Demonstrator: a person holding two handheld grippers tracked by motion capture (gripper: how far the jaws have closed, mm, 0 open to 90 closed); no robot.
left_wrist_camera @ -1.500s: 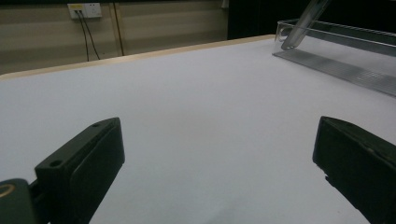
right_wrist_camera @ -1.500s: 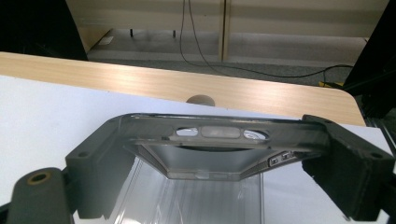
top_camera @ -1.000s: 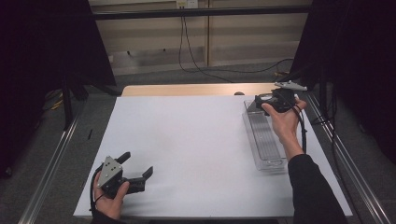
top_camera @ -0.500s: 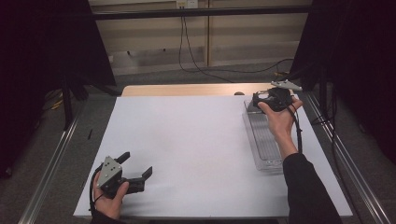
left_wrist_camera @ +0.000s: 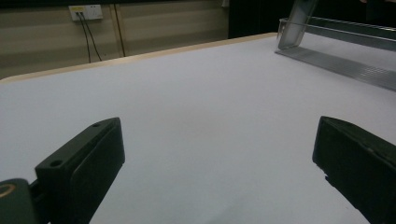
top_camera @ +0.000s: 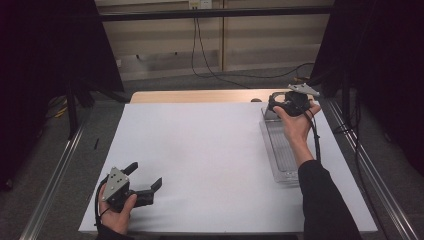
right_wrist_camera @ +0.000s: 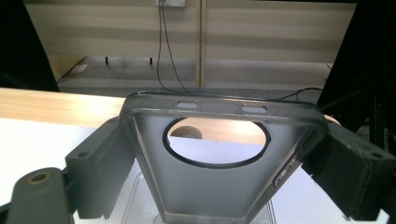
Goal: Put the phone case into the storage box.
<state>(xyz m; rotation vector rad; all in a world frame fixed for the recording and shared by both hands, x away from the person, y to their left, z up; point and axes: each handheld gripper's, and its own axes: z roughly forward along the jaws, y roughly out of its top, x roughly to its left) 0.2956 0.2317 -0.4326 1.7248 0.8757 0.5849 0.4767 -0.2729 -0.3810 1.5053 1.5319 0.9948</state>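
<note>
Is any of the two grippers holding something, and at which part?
The right gripper holds a translucent phone case, its jaws pressing the two long side edges. The left gripper is open and holds nothing.

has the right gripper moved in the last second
Yes. In the high view the right gripper has shifted toward the far end of the clear tray, nearer the table's wooden back edge, carrying the phone case.
</note>
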